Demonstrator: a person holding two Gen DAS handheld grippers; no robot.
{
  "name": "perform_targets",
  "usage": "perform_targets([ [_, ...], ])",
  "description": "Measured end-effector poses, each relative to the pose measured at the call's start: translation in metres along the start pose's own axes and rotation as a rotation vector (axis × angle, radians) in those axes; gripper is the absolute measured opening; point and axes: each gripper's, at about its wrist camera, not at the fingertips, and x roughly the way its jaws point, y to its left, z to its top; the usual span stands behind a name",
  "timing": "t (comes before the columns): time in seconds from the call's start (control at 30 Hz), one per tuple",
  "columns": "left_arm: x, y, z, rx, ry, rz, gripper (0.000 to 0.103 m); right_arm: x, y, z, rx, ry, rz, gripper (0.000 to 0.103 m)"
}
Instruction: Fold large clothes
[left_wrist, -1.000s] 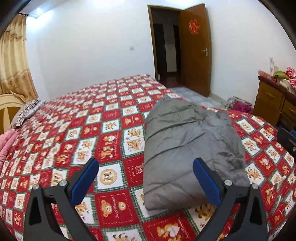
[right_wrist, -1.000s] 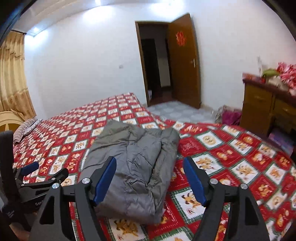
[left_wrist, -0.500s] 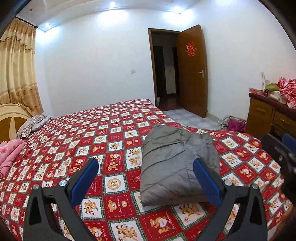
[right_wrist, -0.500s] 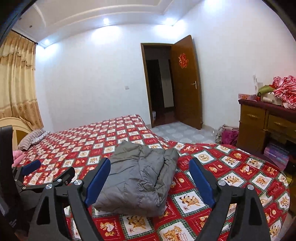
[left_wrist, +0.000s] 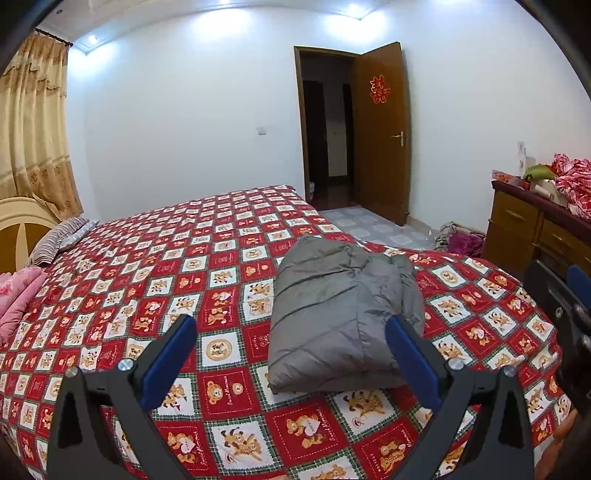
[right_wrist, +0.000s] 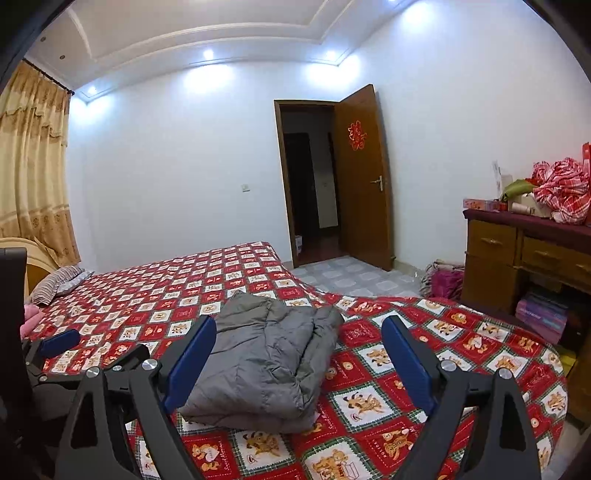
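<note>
A grey padded jacket (left_wrist: 340, 317) lies folded into a thick bundle on the red bear-patterned bedspread (left_wrist: 147, 258), near the bed's foot. My left gripper (left_wrist: 290, 325) hovers above and short of it, open, with its blue pads apart and nothing between them. In the right wrist view the same jacket (right_wrist: 266, 354) lies ahead, left of centre. My right gripper (right_wrist: 299, 323) is held clear of it, its jaws opening and empty. The left gripper's blue tip (right_wrist: 59, 341) shows at the left edge.
A wooden dresser (right_wrist: 517, 254) piled with red checked cloth stands at the right. The open brown door (left_wrist: 380, 129) is beyond the bed. A striped pillow (left_wrist: 55, 240) and a pink blanket (left_wrist: 18, 295) lie at the head end. Clothes (right_wrist: 443, 280) lie heaped on the tiled floor.
Both grippers have drawn back and upward from the jacket, which now looks smaller and farther. The right gripper's jaws have spread wider. The jacket has not moved.
</note>
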Motion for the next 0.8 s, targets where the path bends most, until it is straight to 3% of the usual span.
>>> perform_targets([
  [0.8,-0.0092,-0.0015,0.0023,-0.002,-0.014,-0.009,0.103,-0.0025,0.0015,-0.0029,-0.003,-0.001,0.001,0.092],
])
